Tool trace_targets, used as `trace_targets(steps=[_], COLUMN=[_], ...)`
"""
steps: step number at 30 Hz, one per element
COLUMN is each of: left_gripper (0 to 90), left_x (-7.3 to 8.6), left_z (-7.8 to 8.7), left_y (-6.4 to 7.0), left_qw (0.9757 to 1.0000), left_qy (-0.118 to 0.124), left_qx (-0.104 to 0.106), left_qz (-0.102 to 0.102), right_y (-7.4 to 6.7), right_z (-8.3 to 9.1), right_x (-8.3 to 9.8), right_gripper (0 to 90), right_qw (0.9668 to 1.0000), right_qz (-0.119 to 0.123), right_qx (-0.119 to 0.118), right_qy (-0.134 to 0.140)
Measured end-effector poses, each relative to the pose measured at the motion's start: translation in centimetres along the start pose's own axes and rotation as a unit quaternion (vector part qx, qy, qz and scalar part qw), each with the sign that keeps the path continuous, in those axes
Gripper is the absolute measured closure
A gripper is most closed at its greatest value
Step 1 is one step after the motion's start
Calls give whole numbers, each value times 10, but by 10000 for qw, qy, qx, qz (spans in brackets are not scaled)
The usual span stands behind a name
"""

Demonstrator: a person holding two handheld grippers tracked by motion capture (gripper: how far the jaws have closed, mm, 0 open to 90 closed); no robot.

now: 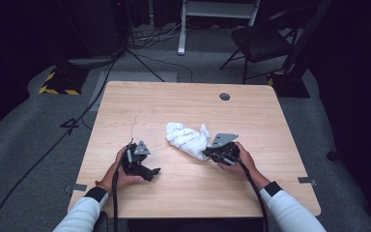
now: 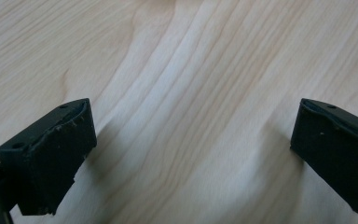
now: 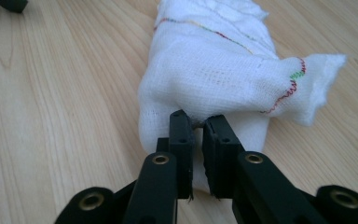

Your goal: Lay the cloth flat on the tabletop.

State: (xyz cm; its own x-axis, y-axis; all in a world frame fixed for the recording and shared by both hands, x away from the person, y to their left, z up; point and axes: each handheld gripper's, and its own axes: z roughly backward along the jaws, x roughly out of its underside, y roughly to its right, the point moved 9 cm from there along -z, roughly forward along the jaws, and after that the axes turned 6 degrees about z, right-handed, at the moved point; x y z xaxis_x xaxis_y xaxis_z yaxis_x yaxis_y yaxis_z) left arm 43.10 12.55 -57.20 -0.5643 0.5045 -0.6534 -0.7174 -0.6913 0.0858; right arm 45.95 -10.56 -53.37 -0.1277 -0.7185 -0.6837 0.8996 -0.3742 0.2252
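Observation:
A crumpled white cloth [image 1: 188, 137] with coloured stitching lies near the middle of the wooden table [image 1: 174, 101]. My right gripper [image 1: 207, 153] sits at the cloth's near right end. In the right gripper view, its jaws [image 3: 198, 122] stand almost together and pinch a fold of the cloth [image 3: 214, 60]. My left gripper [image 1: 145, 169] lies to the left of the cloth, apart from it, in the person's left hand. The left gripper view shows this gripper [image 2: 193, 140] open wide over bare wood [image 2: 191, 56], with nothing between its fingers.
A round dark grommet [image 1: 224, 96] sits near the table's far edge. Beyond the table stand a black chair [image 1: 261, 41] and a yellow-and-black striped base [image 1: 58, 84], with cables on the floor. Grey tape marks [image 1: 79, 187] lie by the near corners.

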Motion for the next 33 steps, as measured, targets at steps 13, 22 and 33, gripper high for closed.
trace_targets(steps=[13, 22, 33], left_gripper=[164, 261, 416], left_x=[-41, -55, -74], left_z=[-26, -27, -27], left_y=[24, 38, 31], left_qw=[9991, 9971, 9953], left_qy=[142, 262, 495], left_qx=[371, 556, 756], left_qz=[-165, -454, -338], right_y=[8, 23, 47], right_z=[31, 47, 62], right_x=[31, 51, 73], right_gripper=[885, 887, 887], right_qw=[9999, 9990, 9946], right_qz=[-73, -204, -478], right_qx=[91, 360, 855], right_qy=[-19, -141, -336])
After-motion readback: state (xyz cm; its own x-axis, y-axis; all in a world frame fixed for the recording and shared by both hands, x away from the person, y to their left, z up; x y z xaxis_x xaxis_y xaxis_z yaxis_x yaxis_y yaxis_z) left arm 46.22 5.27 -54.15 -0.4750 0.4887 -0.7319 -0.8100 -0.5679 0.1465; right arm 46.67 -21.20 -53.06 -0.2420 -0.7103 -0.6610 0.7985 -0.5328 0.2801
